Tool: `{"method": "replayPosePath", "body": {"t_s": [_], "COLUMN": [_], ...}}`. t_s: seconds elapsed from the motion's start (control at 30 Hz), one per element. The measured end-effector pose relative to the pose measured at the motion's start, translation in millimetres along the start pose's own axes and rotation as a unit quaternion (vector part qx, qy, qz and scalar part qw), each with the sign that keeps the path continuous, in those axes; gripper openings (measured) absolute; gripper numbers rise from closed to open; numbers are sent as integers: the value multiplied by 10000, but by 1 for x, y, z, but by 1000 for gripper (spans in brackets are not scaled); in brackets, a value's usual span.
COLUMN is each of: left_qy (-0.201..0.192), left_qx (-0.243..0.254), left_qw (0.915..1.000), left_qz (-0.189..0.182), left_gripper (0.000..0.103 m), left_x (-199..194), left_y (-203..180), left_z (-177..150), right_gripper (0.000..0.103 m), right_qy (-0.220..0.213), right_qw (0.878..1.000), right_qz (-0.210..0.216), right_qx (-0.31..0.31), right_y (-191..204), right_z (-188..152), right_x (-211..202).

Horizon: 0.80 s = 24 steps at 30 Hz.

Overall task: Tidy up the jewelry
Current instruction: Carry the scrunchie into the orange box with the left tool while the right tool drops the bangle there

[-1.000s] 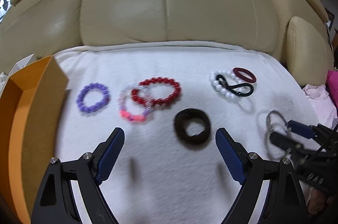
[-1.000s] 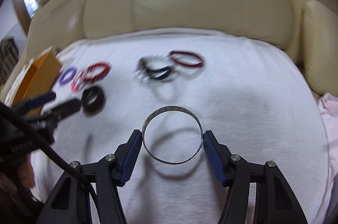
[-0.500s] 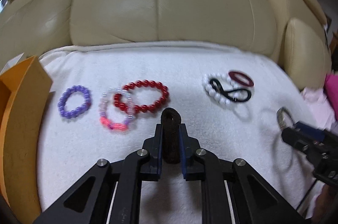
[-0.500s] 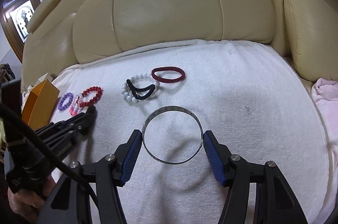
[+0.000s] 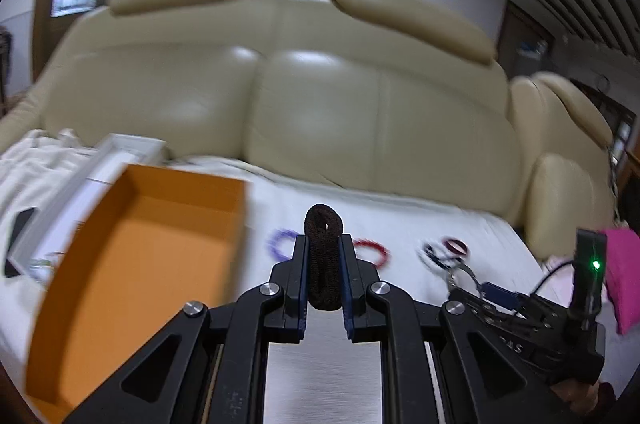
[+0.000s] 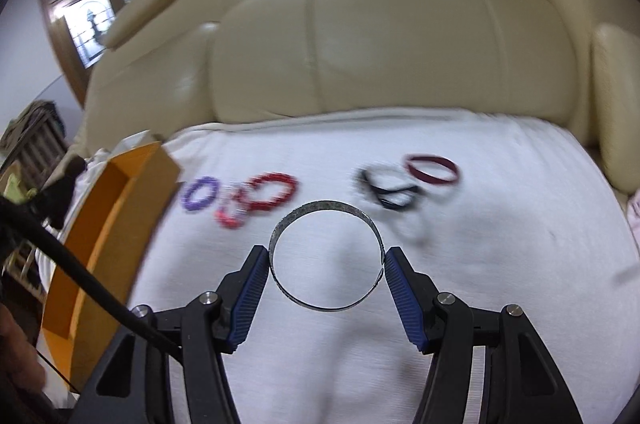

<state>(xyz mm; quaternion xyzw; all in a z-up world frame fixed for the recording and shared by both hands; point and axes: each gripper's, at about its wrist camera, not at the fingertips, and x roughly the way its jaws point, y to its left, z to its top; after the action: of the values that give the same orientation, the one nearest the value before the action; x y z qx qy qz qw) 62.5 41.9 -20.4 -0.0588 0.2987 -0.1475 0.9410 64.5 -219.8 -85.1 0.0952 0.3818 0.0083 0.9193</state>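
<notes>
My left gripper is shut on a dark brown fabric hair tie, held up in the air just right of an open orange box. My right gripper is shut on a silver bangle and holds it above the white towel. On the towel lie a purple bead bracelet, a red bead bracelet, a pink and clear one, a white pearl bracelet with a black tie and a maroon band.
The towel covers the seat of a cream leather sofa. The orange box stands at the towel's left edge. A white box and loose cloth lie left of it. A pink cloth lies at the far right.
My left gripper closed on the brown hair tie, lifted it off the towel and swung left toward the orange box. My right gripper kept hold of the silver bangle and shifted left.
</notes>
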Motion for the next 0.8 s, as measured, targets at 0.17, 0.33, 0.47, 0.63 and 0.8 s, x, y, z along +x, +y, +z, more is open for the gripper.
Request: {"method": "replayPosePath", "body": {"t_s": [0.17,0.33,0.47,0.63,0.8], "left_qy": [43,448,724,947,897], "left_qx": [-495,-1156,-1499,-1926,-2294], "left_qw": [9958,9841,9750,9608,9441], "left_qz": [770,1271,1473,1758,2192], "left_gripper": [14,14,15,18,42], "left_x": [-2,26,47,61,60], "left_y": [69,121,141,159,176], "left_z": [1,-17,-26,-29,-28], "right_gripper": [63,63,63,64,67], "right_qy": [-151,172,598,1182,1566], "right_qw": [9973,9891,9820,9765,9745], "right_qz": [343,835,1173,1401,1359], "right_qx": [-631,-1200,-1354,-1133,-860], "right_y": [61,141,201,251,274], "right_z": [20,53,73,92,96], "right_x": [0,27,63,112,152]}}
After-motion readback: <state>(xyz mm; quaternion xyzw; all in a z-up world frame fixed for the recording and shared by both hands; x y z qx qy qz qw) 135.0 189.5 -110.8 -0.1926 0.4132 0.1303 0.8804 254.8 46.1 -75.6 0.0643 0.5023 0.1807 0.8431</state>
